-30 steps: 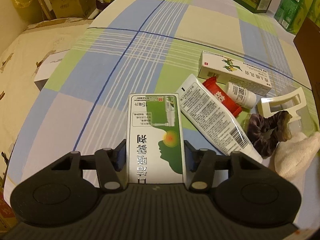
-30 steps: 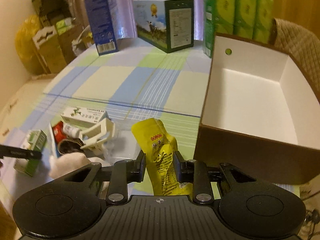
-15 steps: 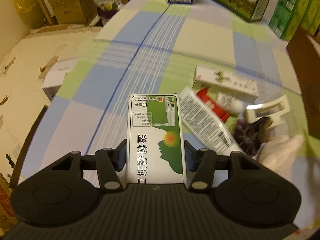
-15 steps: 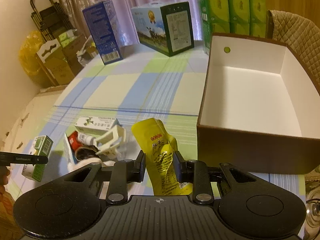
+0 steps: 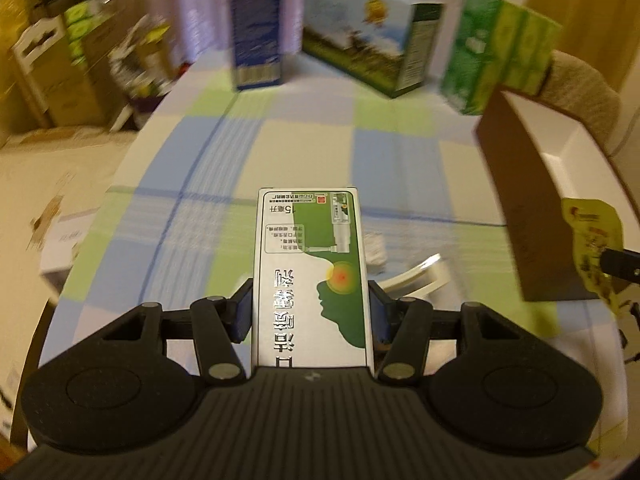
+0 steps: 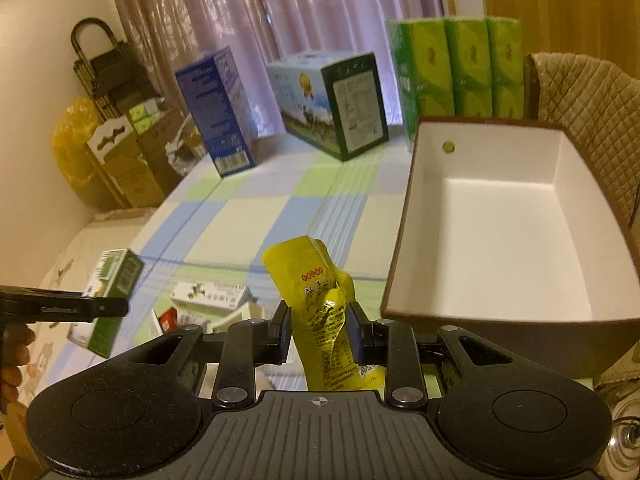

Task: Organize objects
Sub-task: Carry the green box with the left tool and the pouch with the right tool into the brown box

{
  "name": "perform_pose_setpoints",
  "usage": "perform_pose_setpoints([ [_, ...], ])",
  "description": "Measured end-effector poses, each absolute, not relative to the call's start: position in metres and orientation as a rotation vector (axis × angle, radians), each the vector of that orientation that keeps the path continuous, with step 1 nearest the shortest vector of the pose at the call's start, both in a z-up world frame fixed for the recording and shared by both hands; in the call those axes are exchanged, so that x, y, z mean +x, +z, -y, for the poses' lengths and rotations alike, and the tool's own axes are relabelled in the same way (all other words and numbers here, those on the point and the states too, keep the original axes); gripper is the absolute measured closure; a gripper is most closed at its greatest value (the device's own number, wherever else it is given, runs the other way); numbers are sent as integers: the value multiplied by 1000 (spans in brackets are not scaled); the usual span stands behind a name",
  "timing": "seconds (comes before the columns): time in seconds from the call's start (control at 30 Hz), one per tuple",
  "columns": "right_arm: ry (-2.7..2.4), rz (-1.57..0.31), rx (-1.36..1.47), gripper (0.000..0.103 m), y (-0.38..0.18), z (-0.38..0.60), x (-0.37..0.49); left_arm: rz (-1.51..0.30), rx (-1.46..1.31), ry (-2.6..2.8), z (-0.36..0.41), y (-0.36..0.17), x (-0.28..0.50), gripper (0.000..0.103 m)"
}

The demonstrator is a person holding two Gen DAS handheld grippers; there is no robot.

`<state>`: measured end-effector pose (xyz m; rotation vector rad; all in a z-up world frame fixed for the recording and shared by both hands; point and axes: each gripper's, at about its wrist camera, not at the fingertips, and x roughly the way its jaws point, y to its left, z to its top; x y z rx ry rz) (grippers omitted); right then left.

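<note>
a: how far along is the tidying, by your reckoning?

b: early, i'd say. the brown box (image 6: 496, 236), ahead and to the right of the right gripper (image 6: 319, 334), shows only its bare white inside, with nothing in it that i can see.

a: and the claws?

b: both loaded. the right gripper has its jaws closed in on a crumpled yellow pouch (image 6: 320, 304), which stands up between the pads, lifted off the table. the left gripper (image 5: 311, 312) is clamped narrow on a green and white medicine carton (image 5: 310, 276), held lengthwise so it sticks out forward past the fingertips.

a: where does the box sit for the left claw?

b: ahead and to its right; the brown wall shows there, with the yellow pouch just in front of that wall's near corner.

a: so what's left?

b: neither held item is in the box yet, so both drops are outstanding. and a small heap stays on the checked tablecloth (image 6: 256, 216), below and left of the right gripper: a long white and green carton (image 6: 212, 298), something red (image 6: 168, 317) and a white plastic piece (image 6: 232, 320) partly hidden behind the fingers. the left view is blurred, so i can't count them.
</note>
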<state>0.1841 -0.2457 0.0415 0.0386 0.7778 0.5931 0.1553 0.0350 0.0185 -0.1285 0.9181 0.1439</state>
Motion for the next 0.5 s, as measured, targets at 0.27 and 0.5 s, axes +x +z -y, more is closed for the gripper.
perform_pose_setpoints([
  [0.27,563,-716,61,78,64,272,191,-863,-73,-1,25,37,194,52],
  [0.5,525,-681,80,78,78,301,203,-810,-43,-114,81,56,226,52],
])
